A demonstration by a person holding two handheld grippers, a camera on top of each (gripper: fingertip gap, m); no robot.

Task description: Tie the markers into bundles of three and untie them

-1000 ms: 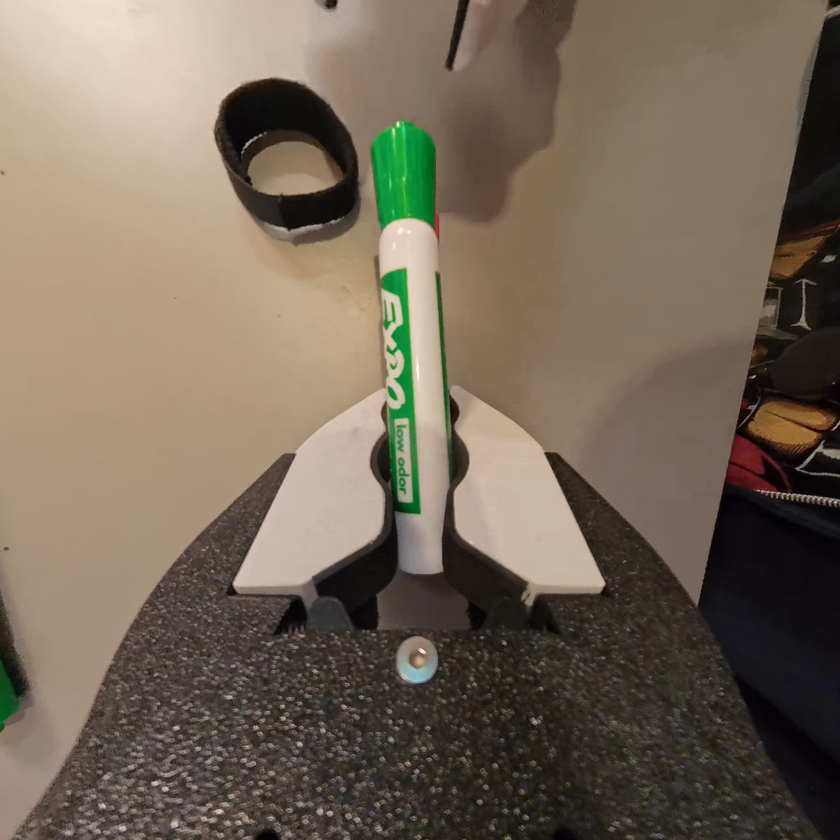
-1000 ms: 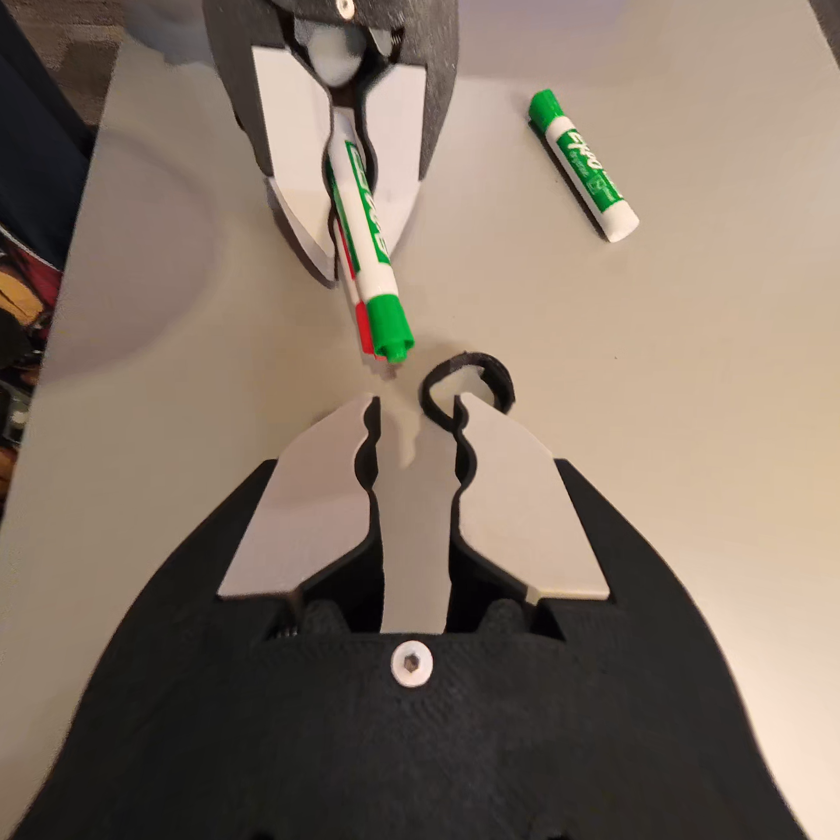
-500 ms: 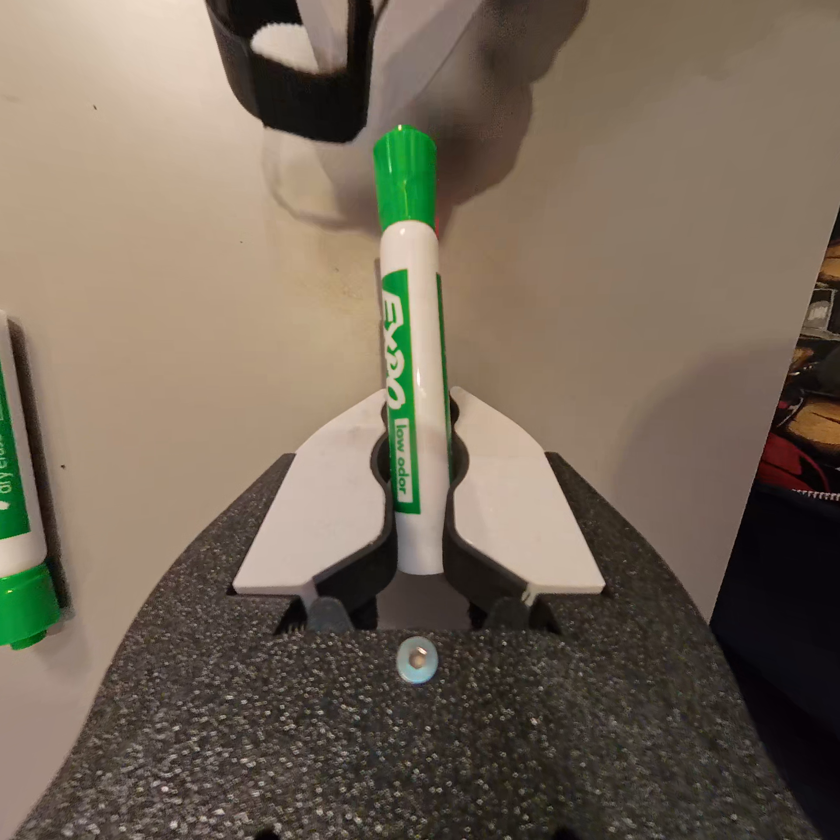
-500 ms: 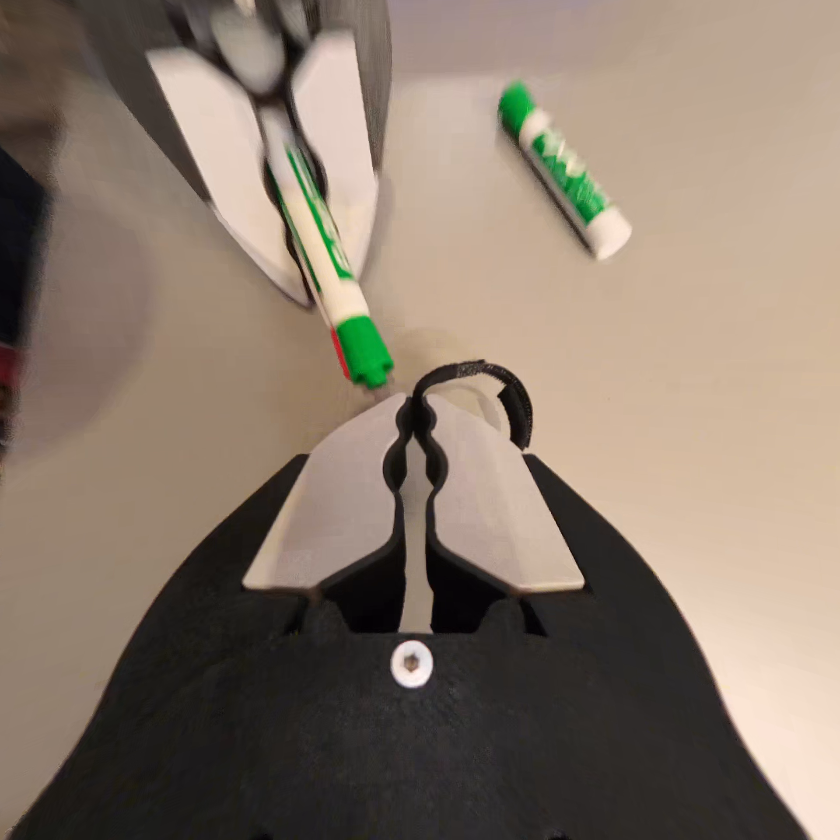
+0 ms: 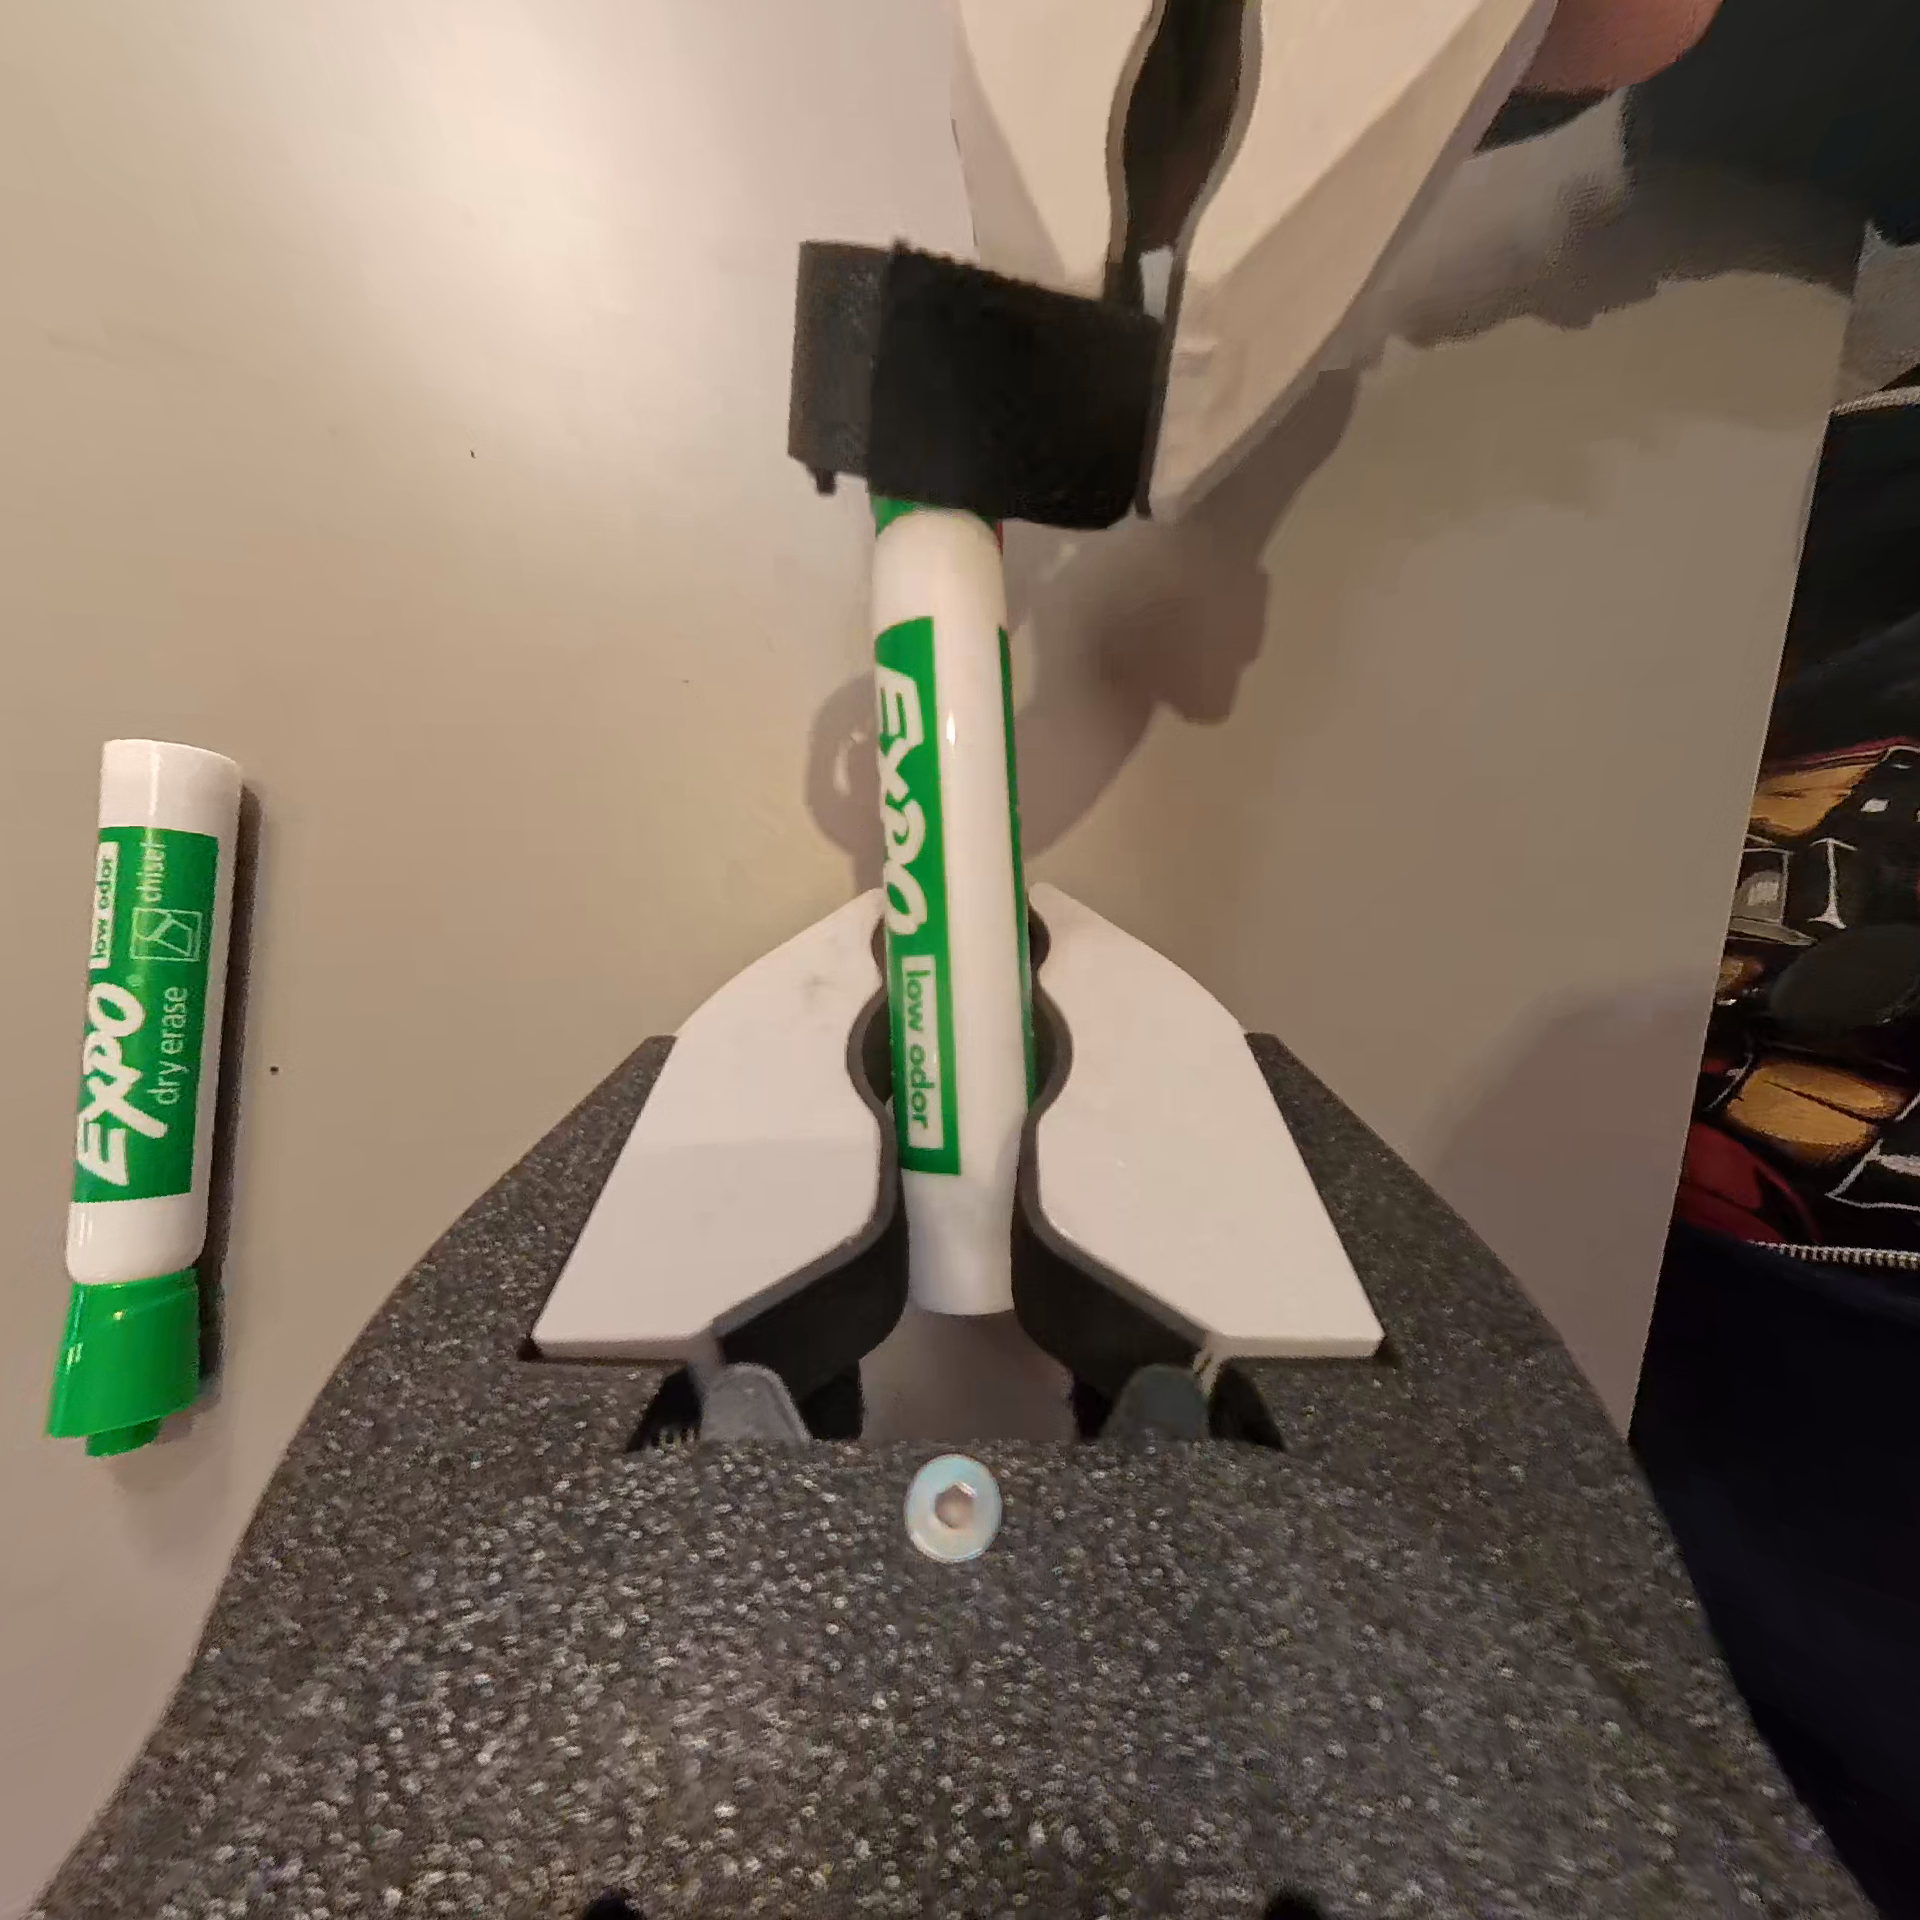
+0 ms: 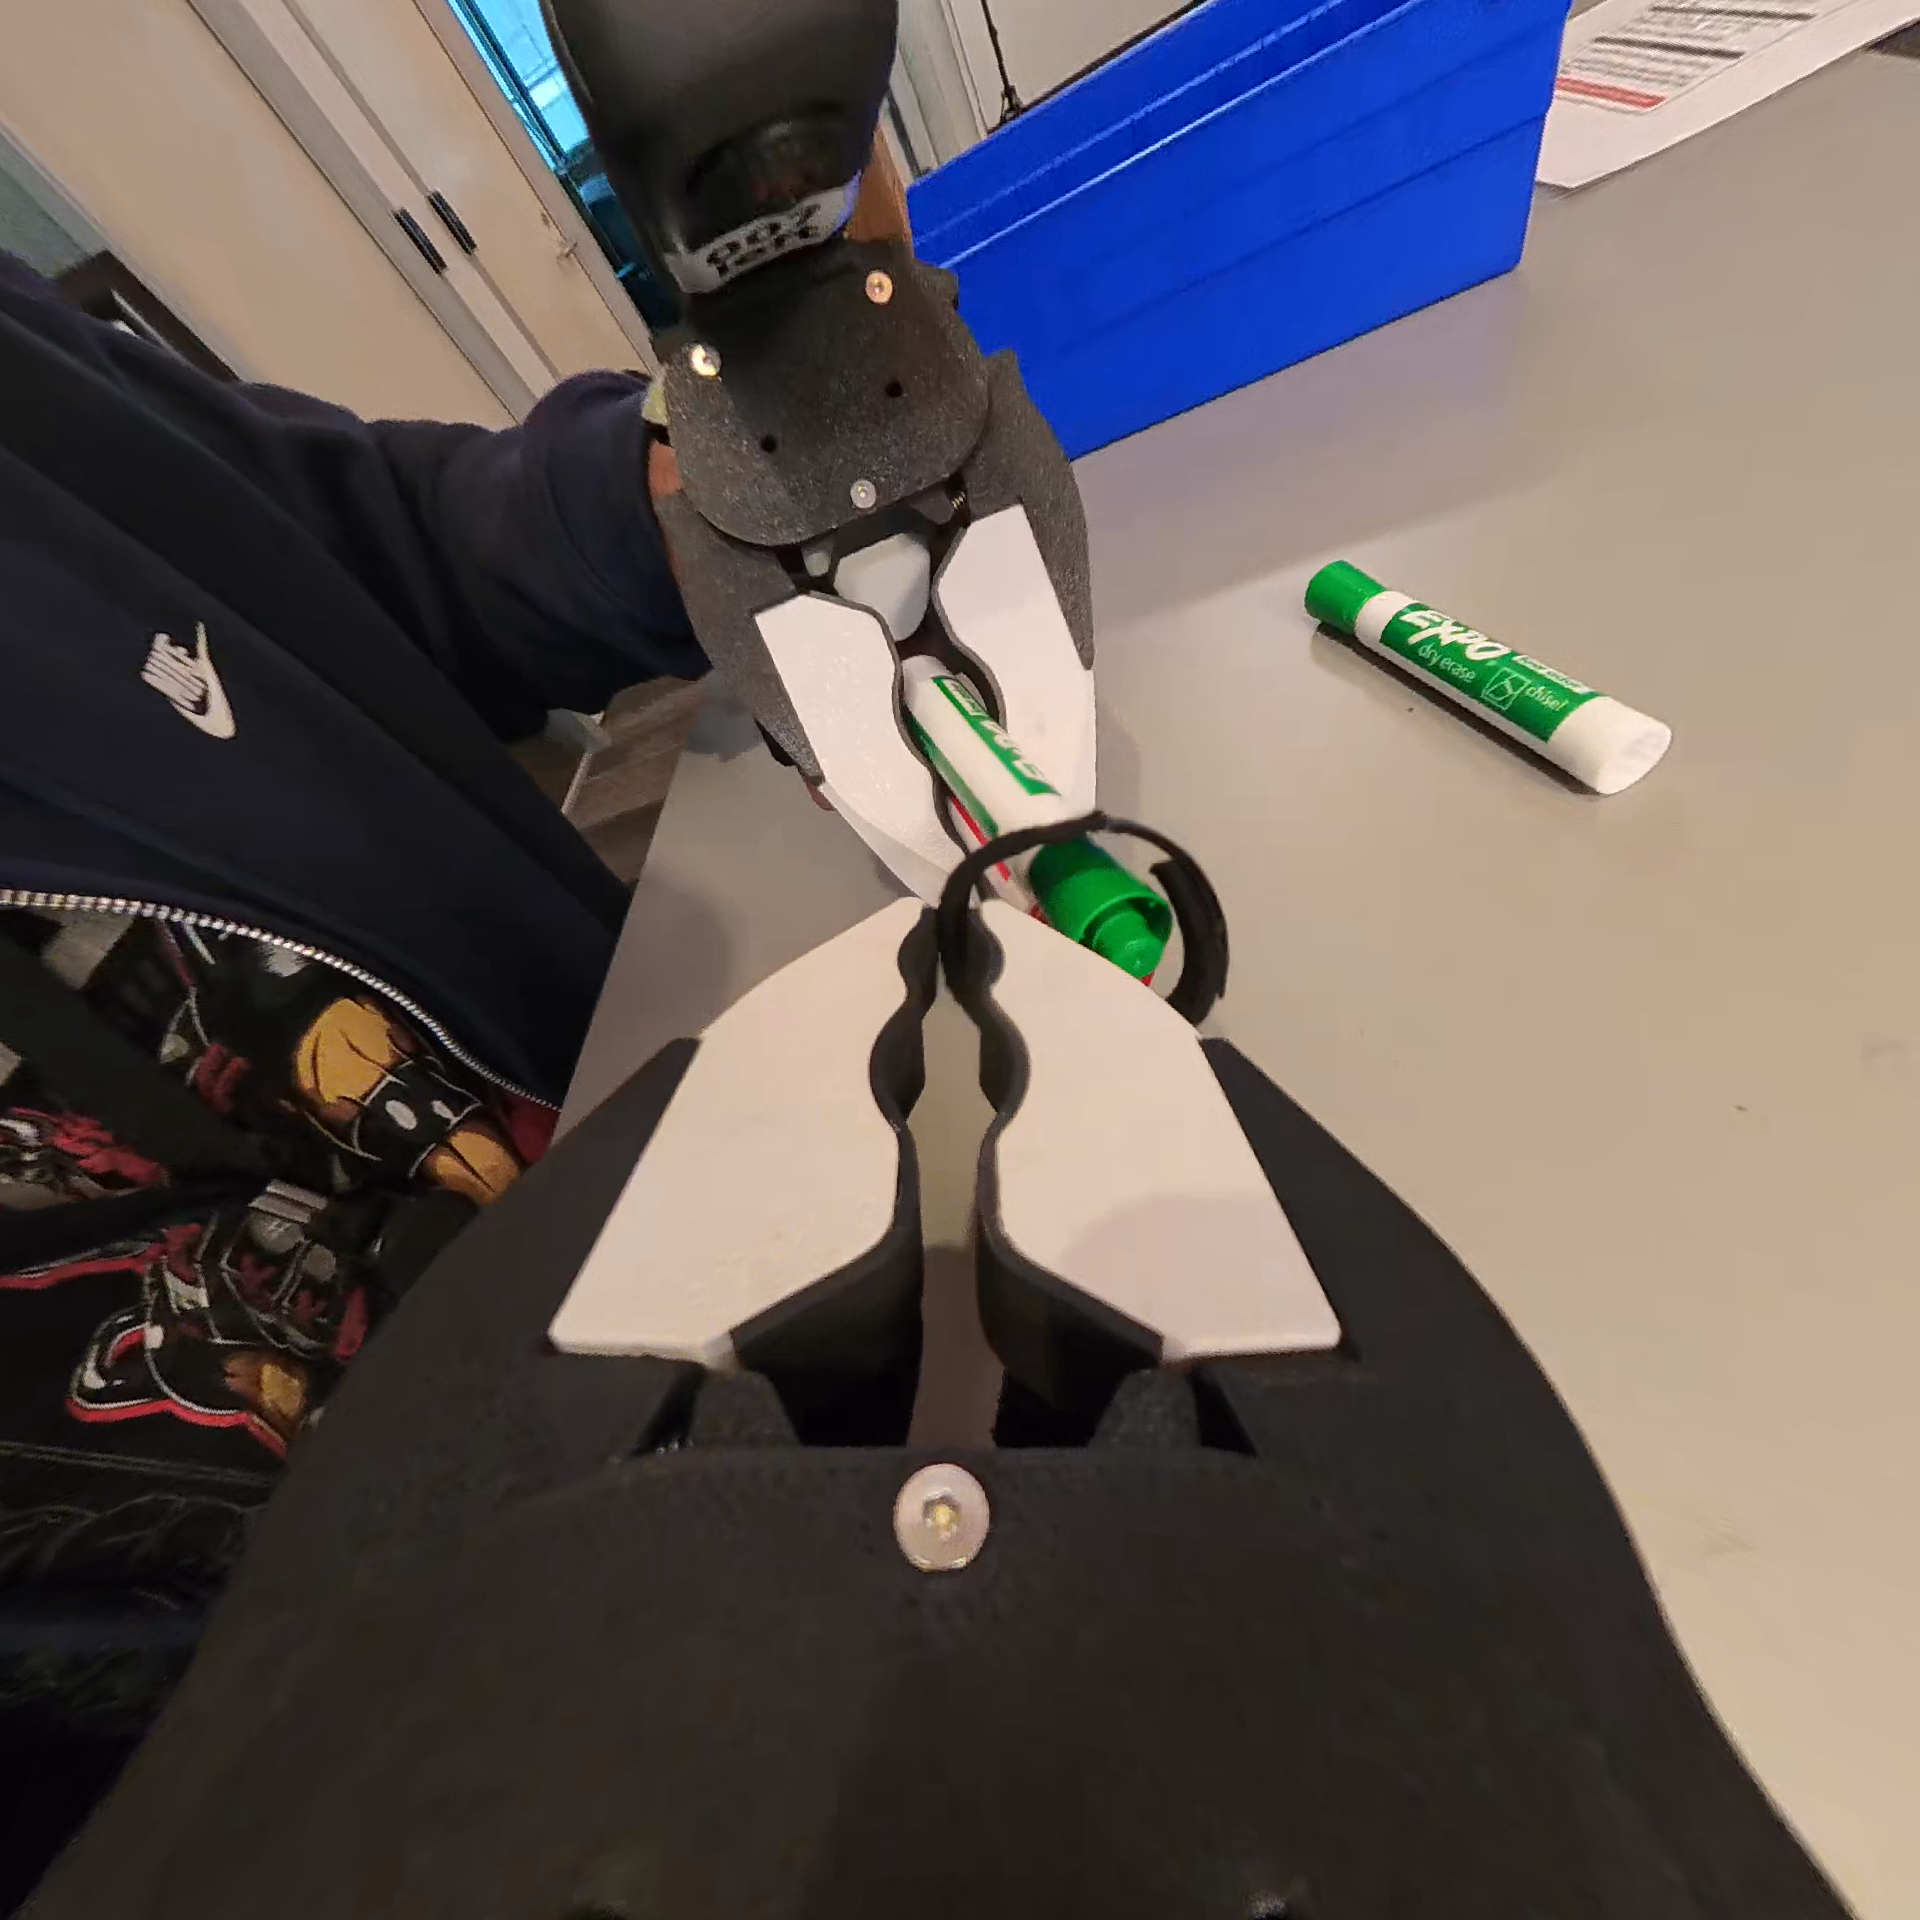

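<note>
Our left claw (image 5: pixel 961 1049) is clamped on the green marker (image 5: pixel 951 831) with a red one tucked behind it, both off the worktop (image 6: pixel 1558 1039); our right claw (image 6: pixel 961 935) pinches the black strap loop (image 5: pixel 977 384) over their caps. We judge it best to slide the loop down squarely, markers steady, saving room for the third marker (image 6: pixel 1486 675) lying apart.

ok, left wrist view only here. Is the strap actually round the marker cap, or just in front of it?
Observer: Round it. In the right wrist view the strap loops around the green cap.
Operator: Is the left gripper holding one marker or more?
Observer: Two. A red marker lies under the green marker in the left gripper.
Operator: What's behind the left gripper?
Observer: A blue bin on the table.
</note>
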